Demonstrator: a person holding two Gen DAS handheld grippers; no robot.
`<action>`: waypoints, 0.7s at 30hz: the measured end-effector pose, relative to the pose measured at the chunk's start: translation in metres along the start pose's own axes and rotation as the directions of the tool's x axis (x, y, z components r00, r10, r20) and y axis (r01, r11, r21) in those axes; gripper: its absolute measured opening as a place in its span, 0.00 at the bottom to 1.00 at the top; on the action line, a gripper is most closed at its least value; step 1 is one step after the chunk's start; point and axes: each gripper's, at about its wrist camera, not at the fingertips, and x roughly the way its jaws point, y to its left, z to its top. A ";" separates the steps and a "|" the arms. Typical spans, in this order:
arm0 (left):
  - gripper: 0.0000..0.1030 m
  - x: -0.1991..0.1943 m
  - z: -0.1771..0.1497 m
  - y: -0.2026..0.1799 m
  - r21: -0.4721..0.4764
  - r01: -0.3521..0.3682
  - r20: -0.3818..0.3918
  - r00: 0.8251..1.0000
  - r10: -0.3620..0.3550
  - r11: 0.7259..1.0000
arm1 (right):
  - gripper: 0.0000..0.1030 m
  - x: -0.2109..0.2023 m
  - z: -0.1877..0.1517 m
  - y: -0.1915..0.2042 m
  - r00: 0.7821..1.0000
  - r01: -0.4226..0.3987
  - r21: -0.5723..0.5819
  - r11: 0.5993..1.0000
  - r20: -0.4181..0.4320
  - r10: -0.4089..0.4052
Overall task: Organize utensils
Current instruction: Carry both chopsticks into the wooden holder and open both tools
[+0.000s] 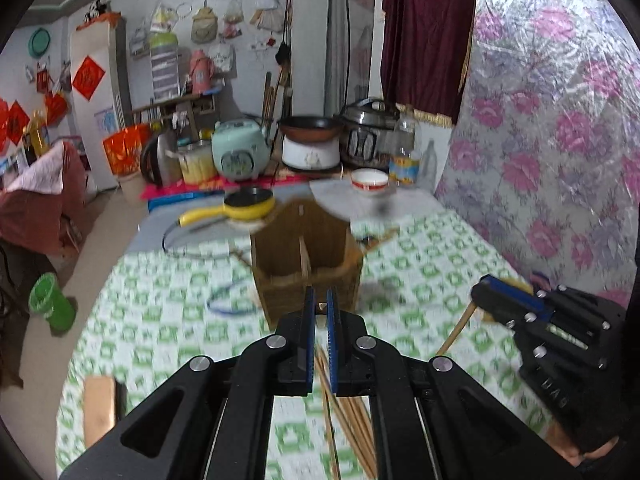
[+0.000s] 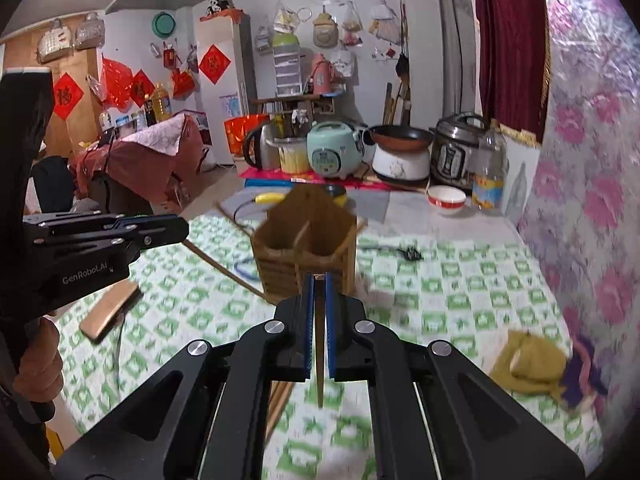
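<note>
A wooden utensil holder (image 1: 308,260) with two compartments stands on the green-checked tablecloth; it also shows in the right wrist view (image 2: 308,248). My left gripper (image 1: 319,304) is shut on a wooden chopstick, just in front of the holder. Several loose chopsticks (image 1: 352,420) lie on the cloth below it. My right gripper (image 2: 319,280) is shut on a wooden chopstick (image 2: 319,360) that hangs down between its fingers, near the holder's front edge. In the left wrist view the right gripper (image 1: 486,286) appears at the right with its chopstick (image 1: 456,330).
A yellow pan (image 1: 248,204), a red-rimmed bowl (image 1: 370,182) and kitchen appliances stand behind the holder. A wooden block (image 2: 110,312) lies at the left, a mustard cloth (image 2: 528,364) at the right. A flowered wall covering (image 2: 592,200) bounds the right side.
</note>
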 end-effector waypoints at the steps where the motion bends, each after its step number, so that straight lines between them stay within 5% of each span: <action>1: 0.06 0.000 0.007 0.002 0.001 -0.002 0.009 1.000 0.002 1.000 | 0.06 0.001 0.007 0.000 1.000 -0.003 0.001 1.000 0.010 0.003; 8: 0.06 -0.002 0.068 0.016 0.005 -0.046 0.087 0.995 0.046 0.999 | 0.06 0.015 0.084 -0.010 0.987 -0.036 0.068 0.997 0.160 0.025; 12: 0.06 0.037 0.074 0.031 -0.026 -0.050 0.037 0.998 0.051 0.998 | 0.06 0.038 0.103 -0.012 0.974 -0.008 0.090 0.996 0.226 -0.013; 16: 0.06 0.088 0.055 0.046 -0.071 -0.024 -0.048 0.999 0.021 0.997 | 0.06 0.080 0.093 -0.013 0.980 0.014 0.104 0.995 0.196 -0.034; 19: 0.08 0.108 0.038 0.056 -0.086 -0.015 -0.110 0.994 0.005 0.996 | 0.10 0.114 0.074 -0.014 0.995 0.013 0.083 0.996 0.098 -0.021; 20: 0.21 0.109 0.034 0.057 -0.090 -0.013 -0.118 0.993 0.002 0.996 | 0.12 0.118 0.068 -0.016 0.998 -0.009 0.092 0.996 0.064 0.003; 21: 0.46 0.105 0.031 0.058 -0.094 -0.015 -0.115 0.993 0.004 0.995 | 0.15 0.117 0.065 -0.018 0.999 -0.019 0.105 0.994 0.049 0.014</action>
